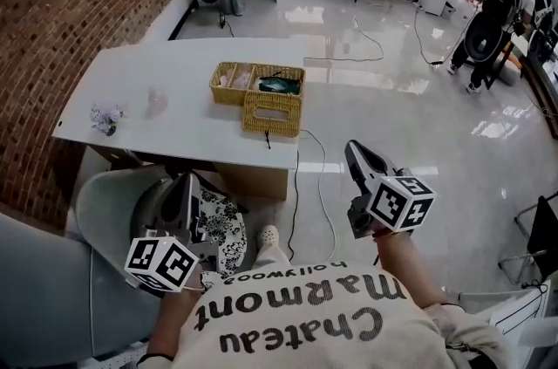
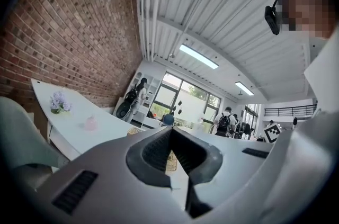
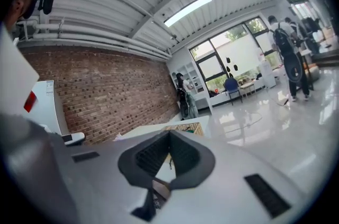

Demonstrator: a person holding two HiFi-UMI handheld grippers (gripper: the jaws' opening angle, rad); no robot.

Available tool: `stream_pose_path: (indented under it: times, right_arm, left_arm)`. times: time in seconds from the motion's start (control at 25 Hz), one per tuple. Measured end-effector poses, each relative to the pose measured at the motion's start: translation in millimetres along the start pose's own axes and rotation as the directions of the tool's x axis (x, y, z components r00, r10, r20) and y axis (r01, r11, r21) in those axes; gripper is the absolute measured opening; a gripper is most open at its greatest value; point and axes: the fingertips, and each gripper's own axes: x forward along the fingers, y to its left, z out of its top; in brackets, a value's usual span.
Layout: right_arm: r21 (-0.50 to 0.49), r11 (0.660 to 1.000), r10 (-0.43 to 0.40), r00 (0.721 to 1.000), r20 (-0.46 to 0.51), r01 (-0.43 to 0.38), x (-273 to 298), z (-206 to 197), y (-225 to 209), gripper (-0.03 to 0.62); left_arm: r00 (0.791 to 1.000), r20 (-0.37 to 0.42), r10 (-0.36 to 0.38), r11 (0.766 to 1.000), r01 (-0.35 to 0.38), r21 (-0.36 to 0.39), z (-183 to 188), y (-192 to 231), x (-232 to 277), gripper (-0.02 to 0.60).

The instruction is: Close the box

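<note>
Item: woven box (image 1: 258,95), on the white table (image 1: 139,71), at the table's right end, upper centre of the head view, well apart from both grippers. Head view only: the box stands open at the top, two compartments side by side, a green thing in the right one; a woven panel with a slot cut in it lies against the near side; whether this panel is the lid cannot be told. A dark cable (image 1: 296,184) hangs from the table edge by the box to the floor. Also on the table, toward its left end: a small bunch of purple flowers (image 1: 106,119) and a pale pink thing (image 1: 157,101), apart from each other and from the box. Left gripper (image 1: 187,181), lower left of the frame, over a grey chair (image 1: 105,210); right gripper (image 1: 354,149), right of centre, over bare floor. Left gripper view: jaws pressed together, nothing between; only a corner of the box (image 2: 133,131) shows above the left jaw, its contents unseen; flowers and pink thing at left; the right gripper's marker cube at far right. Right gripper view: jaws likewise pressed together and empty; the box (image 3: 184,126) shows just above the tips, with brick wall behind, windows and a blue chair (image 3: 231,85) beyond.
</note>
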Motion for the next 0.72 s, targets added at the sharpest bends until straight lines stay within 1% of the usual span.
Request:
stream_pose_path:
  times: [0.2, 0.28, 0.4, 0.52, 0.72]
  right_arm:
    - [0.034, 0.999, -0.010, 0.997, -0.073, 0.013, 29.7, -22.9, -15.2, 0.003]
    - [0.033, 0.999, -0.019, 0.994, -0.103, 0.023, 43.2, -30.7, -21.7, 0.003]
    - [0.040, 0.998, -0.037, 0.990, -0.139, 0.043, 65.1, -37.9, -32.3, 0.003]
    - [0.057, 0.997, -0.044, 0.986, -0.159, 0.053, 91.7, -40.1, -35.9, 0.003]
    - [0.060, 0.997, -0.044, 0.983, -0.176, 0.055, 139.7, -27.2, -37.0, 0.003]
  left_arm:
    - [1.000, -0.028, -0.005, 0.999, 0.004, -0.034, -11.9, 15.0, 17.8, 0.002]
    - [0.999, -0.048, -0.009, 0.999, 0.007, -0.039, -16.2, 21.4, 27.5, 0.002]
    - [0.996, -0.089, 0.007, 0.999, -0.011, -0.039, -22.3, 36.4, 45.2, 0.002]
    - [0.993, -0.120, 0.003, 0.998, -0.011, -0.059, -24.8, 56.2, 69.0, 0.002]
    - [0.990, -0.137, -0.037, 0.999, 0.032, -0.041, -10.8, 78.0, 124.4, 0.002]
